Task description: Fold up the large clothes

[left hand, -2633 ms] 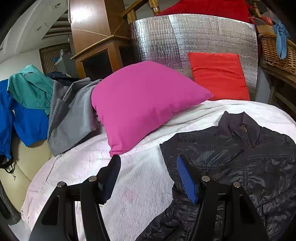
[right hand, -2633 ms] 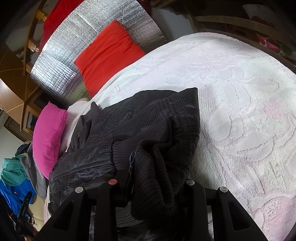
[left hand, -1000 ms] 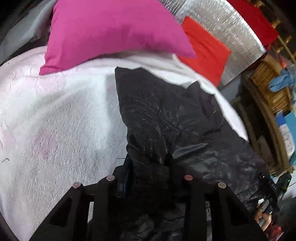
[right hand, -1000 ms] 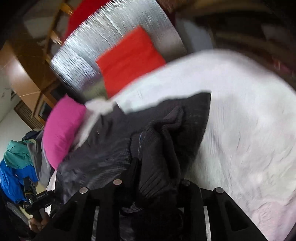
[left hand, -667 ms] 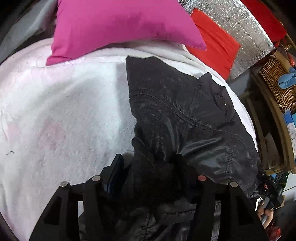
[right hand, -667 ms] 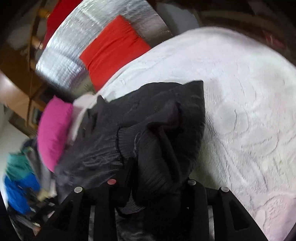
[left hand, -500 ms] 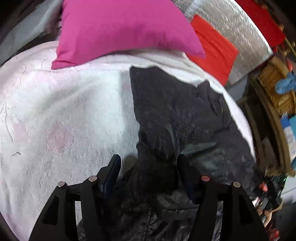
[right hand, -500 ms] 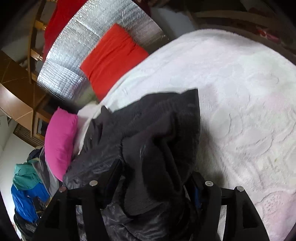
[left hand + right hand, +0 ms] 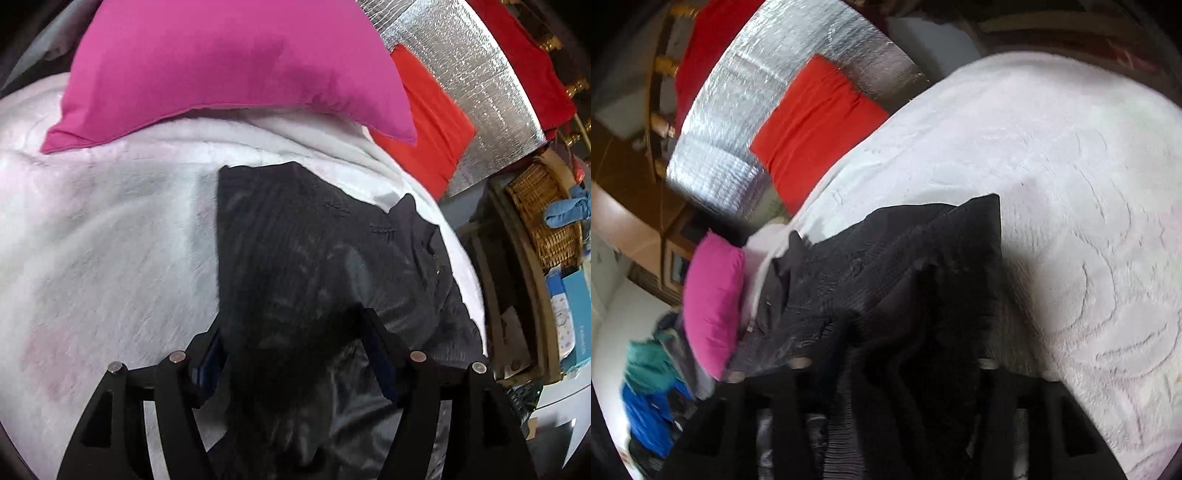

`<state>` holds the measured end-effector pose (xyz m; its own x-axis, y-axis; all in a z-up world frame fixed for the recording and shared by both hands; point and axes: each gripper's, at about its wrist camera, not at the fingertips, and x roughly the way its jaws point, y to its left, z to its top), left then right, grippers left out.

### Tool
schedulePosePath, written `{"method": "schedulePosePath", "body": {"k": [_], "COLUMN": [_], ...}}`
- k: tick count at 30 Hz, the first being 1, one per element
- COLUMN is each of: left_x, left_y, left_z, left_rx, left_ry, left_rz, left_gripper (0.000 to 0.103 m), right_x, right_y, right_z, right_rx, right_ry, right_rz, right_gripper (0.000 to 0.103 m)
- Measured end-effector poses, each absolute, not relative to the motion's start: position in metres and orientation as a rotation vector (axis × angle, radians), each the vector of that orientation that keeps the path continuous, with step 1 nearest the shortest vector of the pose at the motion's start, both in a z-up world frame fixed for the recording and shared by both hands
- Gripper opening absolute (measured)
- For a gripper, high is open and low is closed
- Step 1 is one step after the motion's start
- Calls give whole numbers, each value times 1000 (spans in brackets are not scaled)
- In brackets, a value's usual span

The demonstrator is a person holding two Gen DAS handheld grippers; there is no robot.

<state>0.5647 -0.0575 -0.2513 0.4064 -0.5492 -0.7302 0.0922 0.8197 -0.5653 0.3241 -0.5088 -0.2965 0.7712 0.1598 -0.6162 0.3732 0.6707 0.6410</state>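
Observation:
A black jacket (image 9: pixel 306 236) lies on the white bedspread (image 9: pixel 110 236), its lower part folded up over its body. My left gripper (image 9: pixel 291 354) is open, its jaws standing wide on either side of a raised fold of the jacket. In the right wrist view the jacket (image 9: pixel 886 266) fills the middle. My right gripper (image 9: pixel 894 365) is open too, with the ribbed hem bunched loosely between its jaws. The picture there is blurred.
A pink pillow (image 9: pixel 229 62) and a red pillow (image 9: pixel 432 122) lean at the head of the bed before a silver foil panel (image 9: pixel 476 70). A wicker basket (image 9: pixel 546 218) stands at the right. Blue and teal clothes (image 9: pixel 646 387) hang off the bed's left side.
Both grippers were shut on folds of the jacket a second ago. Both have opened and let go. The jacket's lower part now lies folded over its body.

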Motion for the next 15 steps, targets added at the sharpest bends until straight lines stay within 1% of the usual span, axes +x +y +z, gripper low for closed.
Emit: {"method": "schedulePosePath", "body": {"k": [1, 2, 4, 6, 8, 9, 11, 14, 15], "left_x": [566, 566, 566, 565, 566, 565, 564, 560, 557], "left_y": [-59, -60, -60, -59, -60, -59, -59, -58, -56], "left_z": [-252, -252, -246, -242, -245, -248, -256, -254, -252], "left_rx": [-473, -463, -437, -433, -414, -410, -419, -433, -433], "left_ry": [1076, 1074, 1047, 1025, 1017, 1025, 1050, 1088, 1097], "left_rz": [-422, -416, -395, -389, -379, -375, -366, -353, -349], "left_gripper": [56, 51, 36, 32, 31, 32, 38, 46, 51], "right_x": [325, 324, 322, 319, 321, 325, 327, 316, 313], "right_y": [-506, -504, -497, -493, -491, -494, -502, -515, -516], "right_z": [-291, -286, -270, -261, -265, -276, -294, -293, -291], "right_rx": [811, 786, 727, 695, 681, 693, 756, 872, 883], "right_ry": [694, 684, 637, 610, 623, 668, 718, 720, 722], "right_rz": [-142, -149, -162, -169, -185, -201, -190, -176, -177], "right_gripper": [31, 29, 27, 27, 27, 27, 28, 38, 48]}}
